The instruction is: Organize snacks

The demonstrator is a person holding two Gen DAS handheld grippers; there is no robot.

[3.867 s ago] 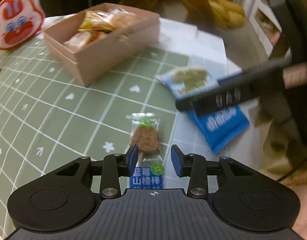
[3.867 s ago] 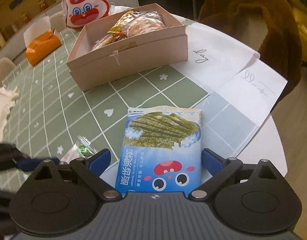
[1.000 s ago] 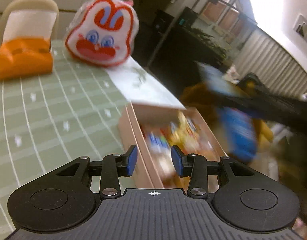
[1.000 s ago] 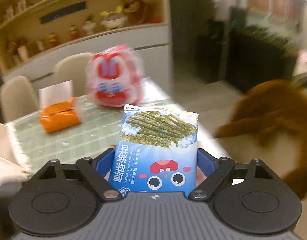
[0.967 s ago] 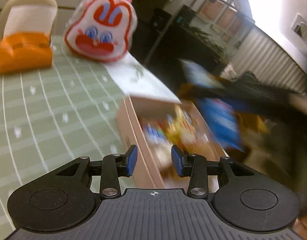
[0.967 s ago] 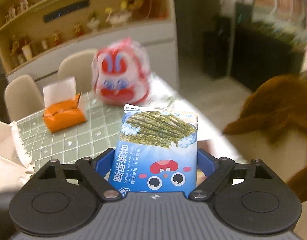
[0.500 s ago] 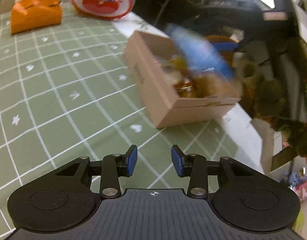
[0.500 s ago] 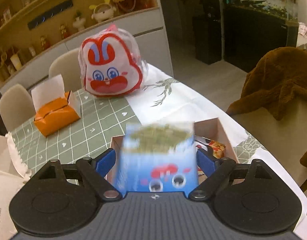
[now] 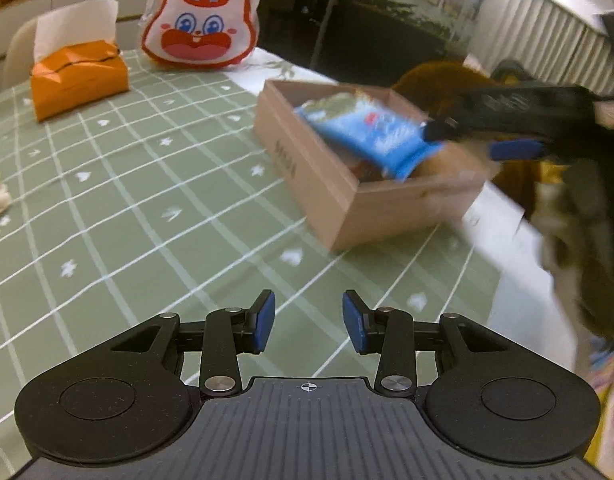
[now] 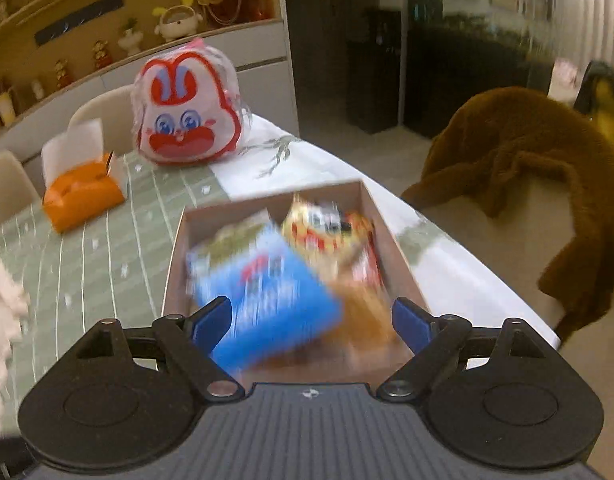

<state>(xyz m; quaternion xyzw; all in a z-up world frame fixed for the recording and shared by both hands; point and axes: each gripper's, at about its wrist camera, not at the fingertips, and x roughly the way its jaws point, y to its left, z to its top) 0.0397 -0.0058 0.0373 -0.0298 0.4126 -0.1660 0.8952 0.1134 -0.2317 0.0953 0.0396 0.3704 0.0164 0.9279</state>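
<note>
A tan cardboard box (image 9: 347, 200) stands on the green checked tablecloth and holds several wrapped snacks (image 10: 331, 232). The blue seaweed packet (image 10: 263, 304) is blurred and tilted over the box's near left part. Its near corner lies by the left finger of my right gripper (image 10: 311, 320), while the right pad stands clear of it, so the jaws are open. In the left wrist view the packet (image 9: 367, 132) hangs over the box (image 10: 175, 264) just ahead of my right gripper (image 9: 487, 140). My left gripper (image 9: 307, 322) is open and empty above the cloth, short of the box.
A red and white bunny-face bag (image 9: 201, 20) and an orange tissue pack (image 9: 79, 80) sit at the far side of the table. A brown coat (image 10: 527, 152) hangs over a chair beyond the table's right edge. White paper (image 9: 491, 216) lies beside the box.
The seaweed packet has slipped out from square between the right jaws and tipped down into the box. My left gripper has swung back from over the box to the cloth in front of it.
</note>
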